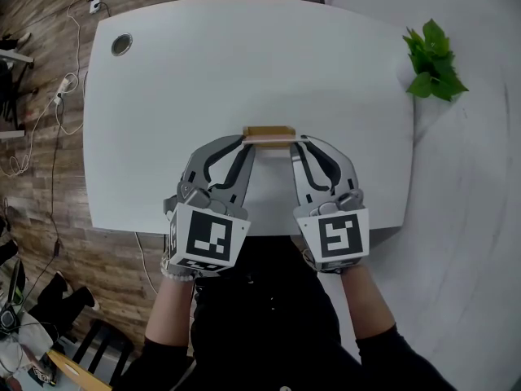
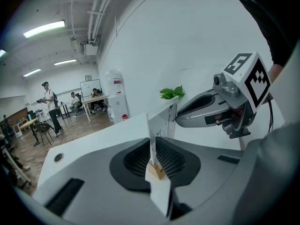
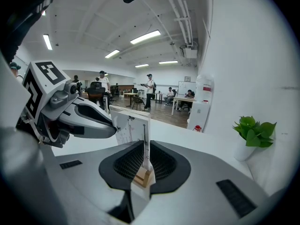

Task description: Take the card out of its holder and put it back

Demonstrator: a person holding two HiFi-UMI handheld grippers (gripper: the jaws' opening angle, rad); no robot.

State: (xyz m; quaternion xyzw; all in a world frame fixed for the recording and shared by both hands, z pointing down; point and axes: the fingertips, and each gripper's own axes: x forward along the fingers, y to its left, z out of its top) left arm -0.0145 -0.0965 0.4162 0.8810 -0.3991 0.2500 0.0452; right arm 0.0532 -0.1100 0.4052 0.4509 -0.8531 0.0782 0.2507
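Wooden holder [image 1: 269, 130] on white table [image 1: 163, 96], card [image 1: 269, 140] upright in its slot. I log 2 grippers: left gripper [image 1: 245, 146] pinching the card's left end, right gripper [image 1: 296, 145] pinching its right end.

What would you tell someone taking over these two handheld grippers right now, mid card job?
Left gripper: fingers shut on one end of the card.
Right gripper: fingers shut on the card's other end.
The card stands upright in its wooden holder on the white table, straight ahead of the person.
Done: both grips look set; the card sits in the slot.
Left: probably lift the card out, then slide it back in.
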